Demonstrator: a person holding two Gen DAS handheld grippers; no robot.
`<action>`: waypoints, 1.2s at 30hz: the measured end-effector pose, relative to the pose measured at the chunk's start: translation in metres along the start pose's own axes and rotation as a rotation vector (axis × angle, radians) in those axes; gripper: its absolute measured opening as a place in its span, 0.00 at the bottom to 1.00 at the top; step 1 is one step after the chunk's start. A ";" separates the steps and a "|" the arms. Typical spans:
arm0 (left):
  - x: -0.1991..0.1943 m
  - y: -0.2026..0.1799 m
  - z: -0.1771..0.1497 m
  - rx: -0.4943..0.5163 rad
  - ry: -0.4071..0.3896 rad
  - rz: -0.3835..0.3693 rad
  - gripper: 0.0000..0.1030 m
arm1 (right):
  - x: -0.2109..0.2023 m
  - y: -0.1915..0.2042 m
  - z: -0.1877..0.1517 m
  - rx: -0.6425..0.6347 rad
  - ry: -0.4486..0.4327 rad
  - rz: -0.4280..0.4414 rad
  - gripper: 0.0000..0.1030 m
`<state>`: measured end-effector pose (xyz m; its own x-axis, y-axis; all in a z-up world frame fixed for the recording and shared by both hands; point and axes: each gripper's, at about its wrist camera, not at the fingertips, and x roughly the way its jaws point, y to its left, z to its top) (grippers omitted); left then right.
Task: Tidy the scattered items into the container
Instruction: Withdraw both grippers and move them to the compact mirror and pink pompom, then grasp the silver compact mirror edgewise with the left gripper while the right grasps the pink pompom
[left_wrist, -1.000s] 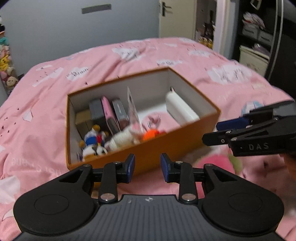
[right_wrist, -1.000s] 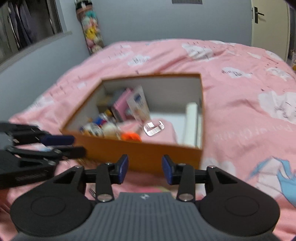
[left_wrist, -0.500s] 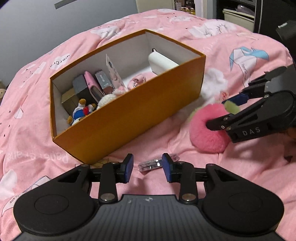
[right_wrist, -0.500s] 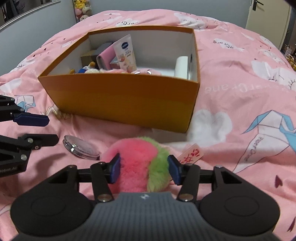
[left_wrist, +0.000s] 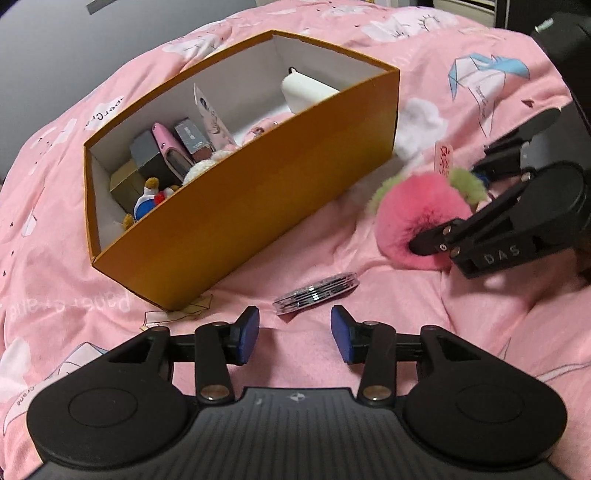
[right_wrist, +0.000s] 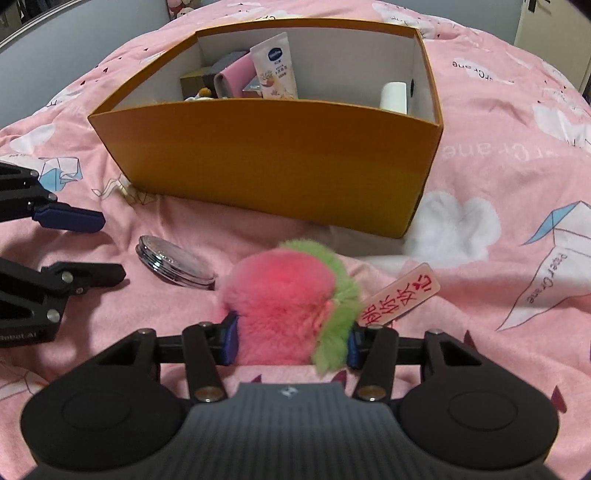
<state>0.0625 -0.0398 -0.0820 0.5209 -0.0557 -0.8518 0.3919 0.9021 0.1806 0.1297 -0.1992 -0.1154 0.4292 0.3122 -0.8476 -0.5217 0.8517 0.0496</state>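
The left gripper (left_wrist: 294, 334), of matte black plastic with flat blue rubber pads, is seen with its jaws opening and nothing between them; just beyond its tips a thin round compact (left_wrist: 317, 291) with a ridged, chrome-like rim is laid flat on the bedding. The right gripper (right_wrist: 291, 338) is seen with its jaws closing around a fluffy pom-pom (right_wrist: 286, 299), a rounded ball of long pink fur with a green tuft at one side, and its blue pads are sunk into the fur on both flanks. A glossy pink oblong tag (right_wrist: 400, 297) printed with red characters is attached beside the green tuft. Behind both items a rectangular cardboard box (right_wrist: 280, 166) is set on the bedding, smooth orange outside and plain white inside. Within it a squeeze tube (right_wrist: 275, 66), a white cylinder (right_wrist: 394, 95), a pink case (left_wrist: 170, 149), small dark cartons and a little plush figure (left_wrist: 147, 199) are held. Everything is borne by a soft, rumpled pink duvet (right_wrist: 517, 184) printed with white clouds and paper cranes
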 end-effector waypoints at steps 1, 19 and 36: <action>0.001 0.000 0.000 0.001 0.003 -0.005 0.49 | 0.001 0.000 0.000 0.000 0.001 0.001 0.53; 0.026 -0.027 -0.001 0.367 -0.010 0.021 0.49 | 0.003 -0.010 0.000 0.056 0.003 0.045 0.54; 0.037 -0.023 0.005 0.301 0.018 0.001 0.21 | 0.003 -0.014 0.001 0.079 -0.008 0.073 0.48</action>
<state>0.0761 -0.0644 -0.1151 0.5087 -0.0450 -0.8598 0.6004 0.7343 0.3167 0.1394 -0.2100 -0.1178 0.3981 0.3782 -0.8357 -0.4926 0.8567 0.1530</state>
